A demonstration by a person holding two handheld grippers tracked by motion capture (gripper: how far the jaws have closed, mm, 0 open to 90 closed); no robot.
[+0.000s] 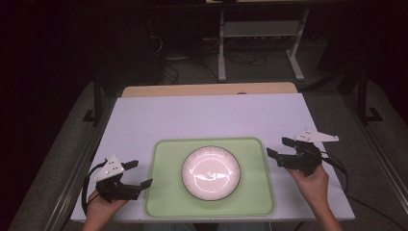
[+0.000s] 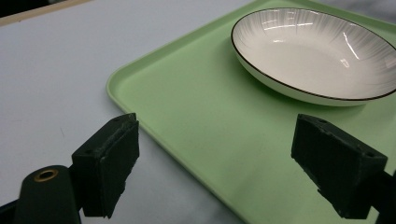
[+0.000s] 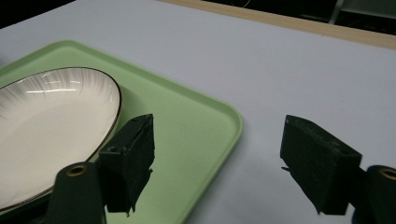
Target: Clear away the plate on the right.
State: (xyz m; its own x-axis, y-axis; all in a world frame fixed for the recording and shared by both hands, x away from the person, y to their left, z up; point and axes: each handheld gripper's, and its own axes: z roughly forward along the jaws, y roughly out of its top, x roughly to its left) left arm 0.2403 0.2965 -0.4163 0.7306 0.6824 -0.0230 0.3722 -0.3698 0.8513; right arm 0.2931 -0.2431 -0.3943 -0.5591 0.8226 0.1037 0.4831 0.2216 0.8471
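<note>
A white plate with a thin dark rim point(image 1: 210, 173) point(image 2: 317, 51) point(image 3: 46, 126) lies in the middle of a light green tray point(image 1: 163, 192) point(image 2: 196, 121) point(image 3: 196, 121) on the white table top. My left gripper point(image 1: 138, 174) point(image 2: 224, 163) is held just off the tray's left edge, open, with nothing between its jaws. My right gripper point(image 1: 280, 149) point(image 3: 219, 158) is held at the tray's right edge, open and holding nothing. One right jaw hangs over the tray's corner, the other over the bare table.
The white table top point(image 1: 207, 115) stretches beyond the tray to a wooden strip point(image 1: 207, 89) at its far edge. A white desk frame point(image 1: 260, 43) and cables stand on the dark floor behind. Metal rails point(image 1: 72, 183) run along both table sides.
</note>
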